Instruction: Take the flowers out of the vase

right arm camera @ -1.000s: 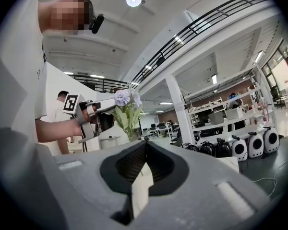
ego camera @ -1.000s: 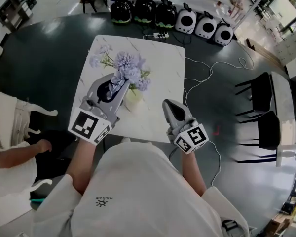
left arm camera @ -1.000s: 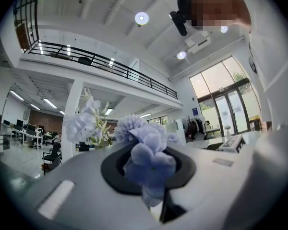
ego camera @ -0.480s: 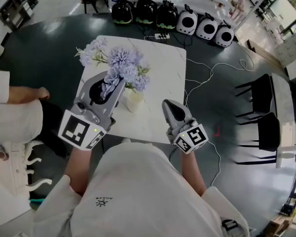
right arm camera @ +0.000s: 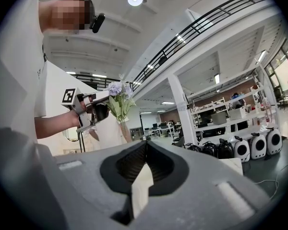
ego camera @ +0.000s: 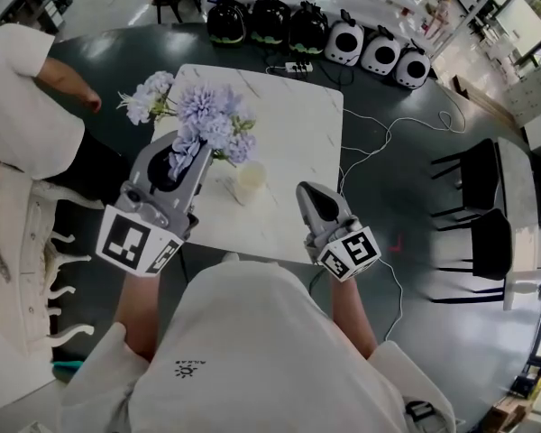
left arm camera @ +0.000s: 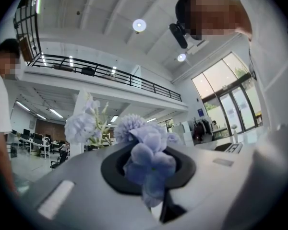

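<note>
A bunch of lilac flowers [ego camera: 205, 120] with a paler sprig [ego camera: 146, 97] hangs over the table's left part, up and left of the small cream vase [ego camera: 250, 181]. My left gripper [ego camera: 182, 159] is shut on the bunch, and blossoms [left arm camera: 149, 152] poke up between its jaws in the left gripper view. The vase stands apart from the flowers and its mouth looks empty. My right gripper [ego camera: 314, 202] hovers at the table's front right, shut with nothing in it. The right gripper view shows the left gripper [right arm camera: 93, 110] holding the flowers [right arm camera: 117, 92] aloft.
The white marble table [ego camera: 293, 133] carries only the vase. A person in white [ego camera: 27, 97] stands at the left by a white ornate chair [ego camera: 18, 269]. Several black and white round carriers [ego camera: 343, 39] line the floor behind, with a power strip [ego camera: 293, 64] and cables. Black chairs [ego camera: 473, 197] stand at the right.
My left gripper has risen and moved left with the flowers, drawing them away from the vase. The person at the left has shifted toward the back. My right gripper has stayed put.
</note>
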Demonstrator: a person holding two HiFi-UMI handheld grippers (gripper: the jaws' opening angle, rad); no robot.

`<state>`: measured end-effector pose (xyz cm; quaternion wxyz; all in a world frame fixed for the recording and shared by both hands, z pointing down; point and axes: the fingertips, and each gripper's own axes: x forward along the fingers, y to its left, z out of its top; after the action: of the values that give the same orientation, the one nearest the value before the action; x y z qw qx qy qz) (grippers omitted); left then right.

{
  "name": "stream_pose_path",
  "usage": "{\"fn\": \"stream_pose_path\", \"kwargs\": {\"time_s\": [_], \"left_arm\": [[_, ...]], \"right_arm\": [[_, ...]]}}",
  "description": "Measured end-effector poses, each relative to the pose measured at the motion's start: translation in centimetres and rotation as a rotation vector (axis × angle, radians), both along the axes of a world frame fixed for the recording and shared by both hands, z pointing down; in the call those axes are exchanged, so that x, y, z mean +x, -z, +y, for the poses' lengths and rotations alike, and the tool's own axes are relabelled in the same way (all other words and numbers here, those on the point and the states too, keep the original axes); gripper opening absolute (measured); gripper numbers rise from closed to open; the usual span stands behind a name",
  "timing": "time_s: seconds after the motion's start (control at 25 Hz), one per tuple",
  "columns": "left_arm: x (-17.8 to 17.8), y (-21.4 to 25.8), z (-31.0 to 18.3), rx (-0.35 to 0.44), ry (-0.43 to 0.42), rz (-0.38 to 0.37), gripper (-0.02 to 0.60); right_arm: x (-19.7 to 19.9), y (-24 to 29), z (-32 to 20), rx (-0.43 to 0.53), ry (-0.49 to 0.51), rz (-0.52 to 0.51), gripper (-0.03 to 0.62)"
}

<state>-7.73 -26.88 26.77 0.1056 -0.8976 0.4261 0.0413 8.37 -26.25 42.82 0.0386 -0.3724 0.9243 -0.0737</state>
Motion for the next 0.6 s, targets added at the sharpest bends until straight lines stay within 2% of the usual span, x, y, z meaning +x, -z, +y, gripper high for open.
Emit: {"fn": "stream_pose_path", "kwargs": {"time_s": [0.6], "left_arm": [[-2.5,-2.3,-0.1,-0.049,0.069,-0.006,0.044]], "right_arm": [[-0.7,0.1,0.0,0.001,0.015,0.007,0.002]]}}
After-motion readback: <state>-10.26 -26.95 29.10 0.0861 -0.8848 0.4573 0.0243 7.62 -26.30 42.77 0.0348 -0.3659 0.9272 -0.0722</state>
